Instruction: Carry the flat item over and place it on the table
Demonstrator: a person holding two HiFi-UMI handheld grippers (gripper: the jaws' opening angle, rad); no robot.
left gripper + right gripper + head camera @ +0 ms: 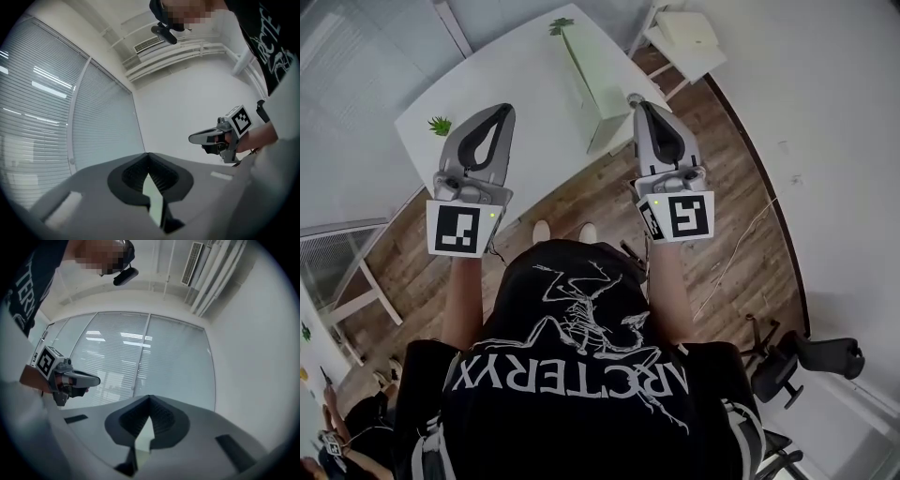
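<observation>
The left gripper (501,112) has its fingers pressed together at the tips, holding nothing. The right gripper (640,105) is closed and empty too.

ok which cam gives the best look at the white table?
Head view. The white table shows nearly whole from above, past the raised left gripper and right gripper. The left gripper view and right gripper view aim up at window blinds and ceiling; neither shows the table.
</observation>
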